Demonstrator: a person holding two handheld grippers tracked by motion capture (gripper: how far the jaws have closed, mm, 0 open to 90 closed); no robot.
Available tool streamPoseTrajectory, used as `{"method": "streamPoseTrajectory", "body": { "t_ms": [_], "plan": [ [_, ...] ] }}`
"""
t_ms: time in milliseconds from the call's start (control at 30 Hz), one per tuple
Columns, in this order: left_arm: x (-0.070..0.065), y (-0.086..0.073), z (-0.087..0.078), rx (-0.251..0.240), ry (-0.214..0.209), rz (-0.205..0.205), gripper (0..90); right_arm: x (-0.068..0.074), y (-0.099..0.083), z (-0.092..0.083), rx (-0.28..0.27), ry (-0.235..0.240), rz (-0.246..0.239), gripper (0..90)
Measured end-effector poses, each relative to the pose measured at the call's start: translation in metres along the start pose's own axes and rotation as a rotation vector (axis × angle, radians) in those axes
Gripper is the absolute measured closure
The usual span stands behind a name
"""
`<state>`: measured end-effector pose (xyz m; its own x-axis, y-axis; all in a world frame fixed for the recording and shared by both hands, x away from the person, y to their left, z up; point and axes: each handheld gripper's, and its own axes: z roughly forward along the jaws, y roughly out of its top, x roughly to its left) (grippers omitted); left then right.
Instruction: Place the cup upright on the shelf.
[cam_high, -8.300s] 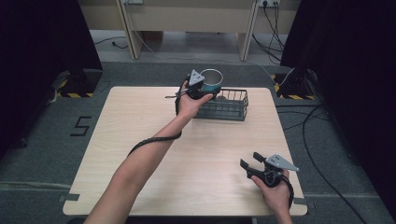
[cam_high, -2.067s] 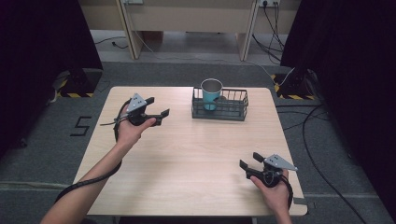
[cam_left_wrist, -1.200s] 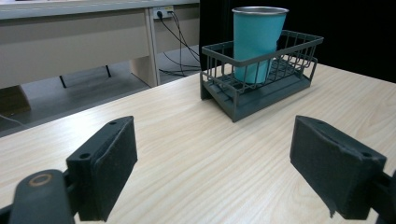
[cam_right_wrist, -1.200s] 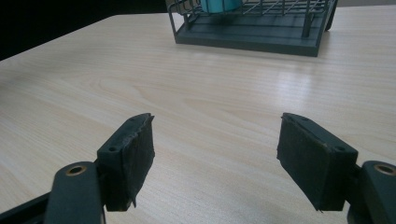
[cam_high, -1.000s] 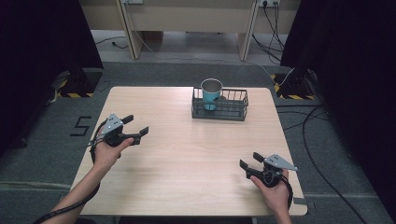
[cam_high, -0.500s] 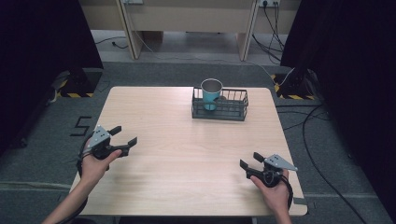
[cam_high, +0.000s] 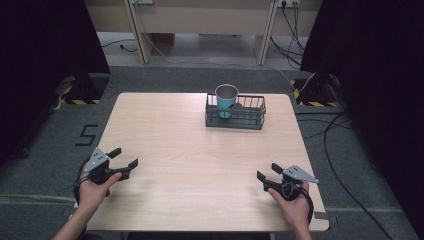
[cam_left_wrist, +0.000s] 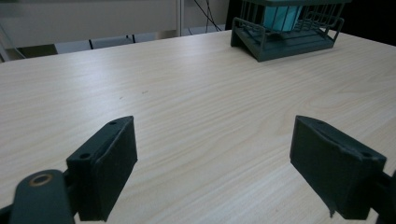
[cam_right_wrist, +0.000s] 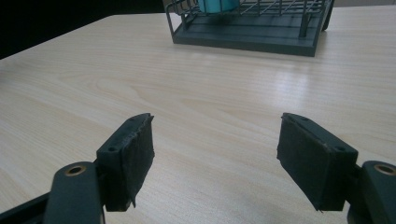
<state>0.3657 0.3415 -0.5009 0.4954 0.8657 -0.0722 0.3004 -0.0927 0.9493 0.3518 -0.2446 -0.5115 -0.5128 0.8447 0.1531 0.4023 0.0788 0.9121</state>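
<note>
One wooden table (cam_high: 200, 150) is seen from above, its light top bare across the middle. Toward the far edge, right of centre, a dark wire basket (cam_high: 235, 112) is set on the table. Inside the basket's left end a teal cup (cam_high: 226, 100) with a metal rim is stood upright. At the near left corner, the left gripper (cam_high: 123, 158) is held in a hand, low over the table, with its jaws spread wide and nothing between them. At the near right corner, the right gripper (cam_high: 268, 171) is likewise held with its jaws apart and empty. Both grippers are kept well apart from the basket and cup.
</note>
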Motion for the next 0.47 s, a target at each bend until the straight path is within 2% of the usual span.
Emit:
{"method": "streamPoseTrajectory", "body": {
  "t_ms": [100, 267, 367, 467],
  "plan": [
    [0.0007, -0.0065, -0.0017, 0.001, 0.010, -0.012, 14.3, -0.0003, -0.0001, -0.0001, -0.001, 0.000, 0.003, 27.5],
    [0.0016, -0.0095, -0.0036, -0.006, 0.025, -0.006, 14.3, -0.0002, 0.0000, 0.0001, 0.000, 0.000, 0.004, 27.6],
    [0.0012, -0.0117, -0.0034, -0.015, 0.020, -0.026, 14.4, 0.0001, 0.0000, 0.0004, 0.001, 0.001, -0.006, 27.6],
    [0.0012, -0.0084, -0.0055, -0.039, 0.029, -0.005, 14.5, -0.0004, 0.0003, 0.0009, 0.002, 0.006, -0.014, 27.5]
  ]
}}
